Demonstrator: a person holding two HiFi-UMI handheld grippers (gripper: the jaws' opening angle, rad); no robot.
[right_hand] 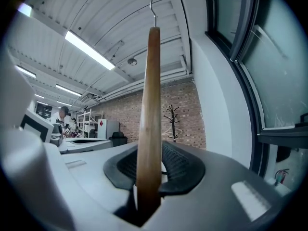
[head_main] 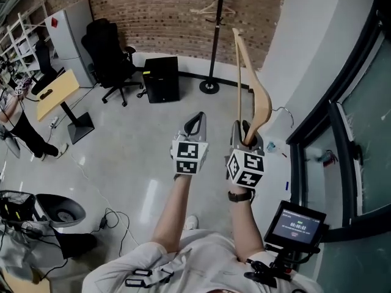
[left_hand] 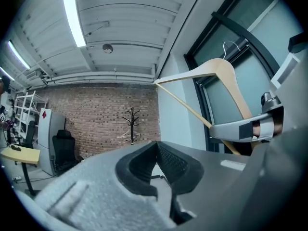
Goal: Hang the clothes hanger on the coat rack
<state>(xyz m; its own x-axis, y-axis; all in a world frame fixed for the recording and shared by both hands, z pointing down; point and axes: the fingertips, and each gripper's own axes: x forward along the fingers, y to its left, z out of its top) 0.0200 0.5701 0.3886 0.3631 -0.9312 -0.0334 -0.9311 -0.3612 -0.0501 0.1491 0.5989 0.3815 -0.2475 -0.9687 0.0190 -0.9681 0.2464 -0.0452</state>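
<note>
Clothes hanger (right_hand: 150, 105) stands upright, one wooden arm end clamped between the jaws of the right gripper (head_main: 246, 138). Left gripper (head_main: 197, 121), just beside, is closed and empty. Coat rack (head_main: 215, 41) stands ahead, well apart.

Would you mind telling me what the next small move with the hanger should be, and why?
Probably a step forward, carrying the hanger toward the coat rack. The right gripper is already clamped on one end of the hanger, but the rack stands far off across the floor by the brick wall, well out of reach. The left gripper is shut and empty, so nothing else needs handling first.
</note>
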